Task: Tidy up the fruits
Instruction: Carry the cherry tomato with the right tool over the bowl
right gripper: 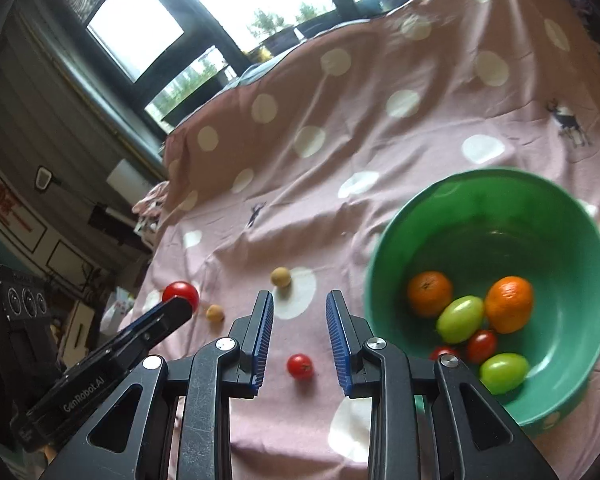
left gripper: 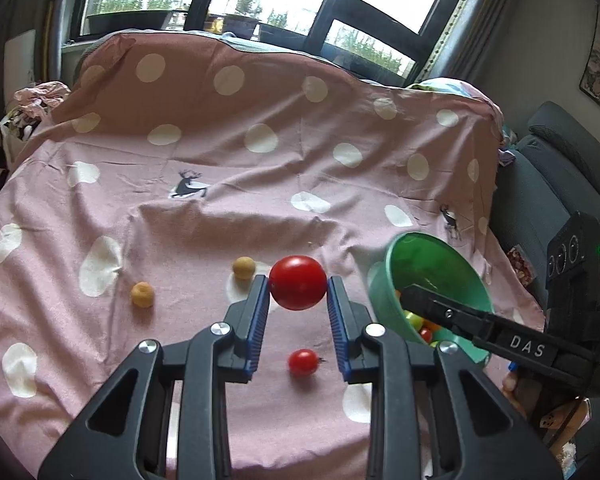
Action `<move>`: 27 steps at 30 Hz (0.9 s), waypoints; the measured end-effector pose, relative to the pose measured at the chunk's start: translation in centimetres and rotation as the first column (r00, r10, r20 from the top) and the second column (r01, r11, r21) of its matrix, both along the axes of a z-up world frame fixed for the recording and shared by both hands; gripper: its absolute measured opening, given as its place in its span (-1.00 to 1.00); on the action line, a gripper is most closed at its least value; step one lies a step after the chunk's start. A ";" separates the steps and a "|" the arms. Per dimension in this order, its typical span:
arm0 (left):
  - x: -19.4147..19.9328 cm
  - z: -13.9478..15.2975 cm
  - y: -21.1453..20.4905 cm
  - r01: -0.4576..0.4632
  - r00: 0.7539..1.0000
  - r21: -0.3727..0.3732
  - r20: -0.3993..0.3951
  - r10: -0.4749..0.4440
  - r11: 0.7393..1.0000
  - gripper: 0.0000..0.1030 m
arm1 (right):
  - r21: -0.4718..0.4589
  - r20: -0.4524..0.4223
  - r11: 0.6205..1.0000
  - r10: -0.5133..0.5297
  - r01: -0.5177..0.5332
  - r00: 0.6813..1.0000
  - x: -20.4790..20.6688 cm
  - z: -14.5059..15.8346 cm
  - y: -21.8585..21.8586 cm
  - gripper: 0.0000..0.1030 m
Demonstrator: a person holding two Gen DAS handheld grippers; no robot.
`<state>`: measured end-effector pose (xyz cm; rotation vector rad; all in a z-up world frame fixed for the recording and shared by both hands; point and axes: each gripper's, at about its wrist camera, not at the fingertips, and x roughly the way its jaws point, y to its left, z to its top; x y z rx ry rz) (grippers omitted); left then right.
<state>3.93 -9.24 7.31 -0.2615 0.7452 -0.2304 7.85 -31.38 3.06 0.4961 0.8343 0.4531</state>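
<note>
Tomato (left gripper: 298, 282) | clamped between left tongs (left gripper: 298, 286) | above bedspread (left gripper: 204, 184)

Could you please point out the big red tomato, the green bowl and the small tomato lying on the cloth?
big red tomato (left gripper: 298, 282), left wrist view, its front face.
green bowl (right gripper: 496, 216), right wrist view, bare inner wall.
small tomato (right gripper: 300, 366), right wrist view, its top.

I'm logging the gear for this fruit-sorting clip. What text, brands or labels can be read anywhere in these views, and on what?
"DAS": white letters on the right gripper, on its black finger arm.
"GenRobot.AI": on the left gripper, along its black arm.
Red lettering on a wall poster: too blurred to read.
Nothing else is legible.
</note>
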 end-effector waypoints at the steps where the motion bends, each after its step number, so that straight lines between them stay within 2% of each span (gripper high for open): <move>1: -0.2 -0.1 0.6 -0.019 1.000 0.009 0.001 0.019 1.000 -0.44 | -0.005 -0.021 1.000 0.021 -0.021 1.000 0.4 -0.6 1.0 -0.41; 3: -0.6 -0.4 1.9 -0.045 0.999 0.008 -0.001 0.045 0.999 -0.44 | -0.052 -0.055 0.997 0.058 -0.060 0.997 1.2 -1.9 3.3 -0.40; 7: -1.4 -1.3 3.8 -0.067 0.998 -0.014 -0.014 0.067 0.998 -0.44 | -0.215 -0.170 0.972 0.057 -0.094 0.984 2.4 -5.3 7.0 -0.37; 10: -1.7 -1.9 4.7 -0.083 0.996 -0.022 -0.026 0.082 0.996 -0.44 | -0.271 -0.196 0.957 0.056 -0.109 0.979 3.1 -6.7 8.1 -0.34; 14: -1.7 -2.6 5.2 -0.094 0.994 -0.027 -0.050 0.093 0.995 -0.44 | -0.302 -0.210 0.945 0.059 -0.122 0.976 3.5 -7.7 8.8 -0.33; 20: -1.8 -2.5 5.0 -0.080 0.996 -0.033 -0.045 0.078 0.996 -0.44 | -0.335 -0.221 0.924 0.114 -0.185 0.969 2.8 -8.6 10.4 -0.33; 22: -1.8 -2.4 4.6 -0.073 0.996 -0.031 -0.043 0.072 0.997 -0.44 | -0.362 -0.199 0.914 0.118 -0.185 0.973 2.6 -8.5 10.7 -0.44; 25: -1.7 -2.1 3.6 -0.049 0.998 -0.025 -0.034 0.048 0.998 -0.44 | -0.328 -0.190 0.930 0.107 -0.166 0.976 2.4 -7.8 9.9 -0.43; 27: -1.5 -1.8 2.4 -0.027 0.999 -0.015 -0.026 0.027 1.000 -0.44 | -0.287 -0.152 0.947 0.106 -0.146 0.983 1.9 -6.3 8.8 -0.43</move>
